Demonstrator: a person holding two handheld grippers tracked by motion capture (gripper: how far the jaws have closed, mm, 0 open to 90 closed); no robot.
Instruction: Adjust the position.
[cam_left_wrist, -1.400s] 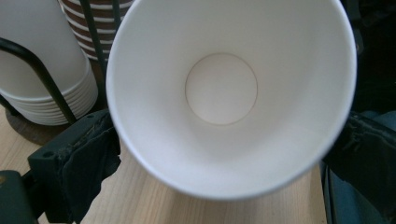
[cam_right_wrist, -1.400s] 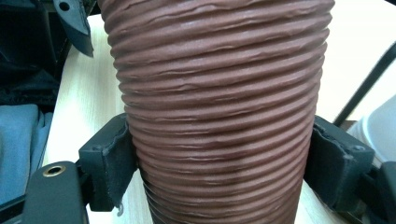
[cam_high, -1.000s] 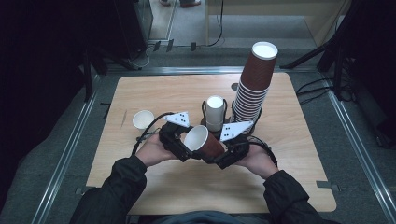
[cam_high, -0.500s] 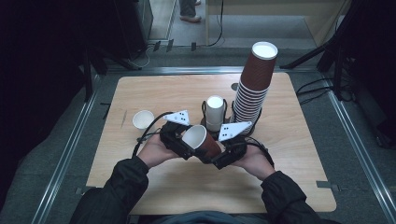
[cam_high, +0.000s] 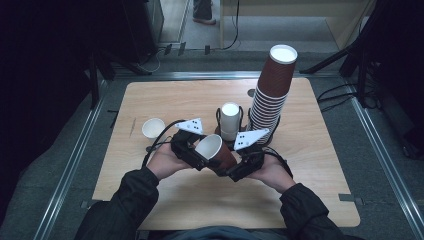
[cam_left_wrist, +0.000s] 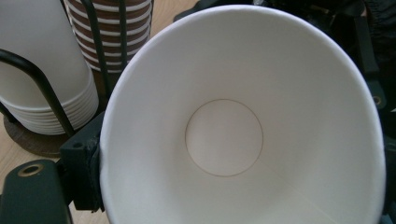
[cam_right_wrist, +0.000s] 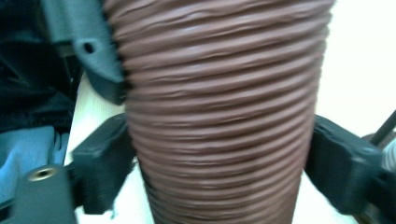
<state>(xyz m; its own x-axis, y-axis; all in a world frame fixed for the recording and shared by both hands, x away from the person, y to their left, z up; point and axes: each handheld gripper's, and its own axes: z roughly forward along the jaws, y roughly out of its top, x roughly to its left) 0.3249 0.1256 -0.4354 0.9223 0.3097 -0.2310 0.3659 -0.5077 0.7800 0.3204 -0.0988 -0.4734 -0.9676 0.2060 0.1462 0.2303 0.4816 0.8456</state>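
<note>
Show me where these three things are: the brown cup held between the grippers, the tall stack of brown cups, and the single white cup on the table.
brown cup (cam_high: 223, 156), high view, on its ribbed side wall.
tall stack of brown cups (cam_high: 274, 85), high view, on the upper cups' side.
single white cup (cam_high: 152, 127), high view, on its open mouth.

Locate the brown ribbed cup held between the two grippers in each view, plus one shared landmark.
High view: brown ribbed cup low centre, tilted, white mouth up-left, between both hands.
Left gripper view: its white inside takes most of the picture, mouth toward the camera.
Right gripper view: its ribbed wall at centre, between the black jaws.
Shared landmark: the tall brown cup stack.
</note>
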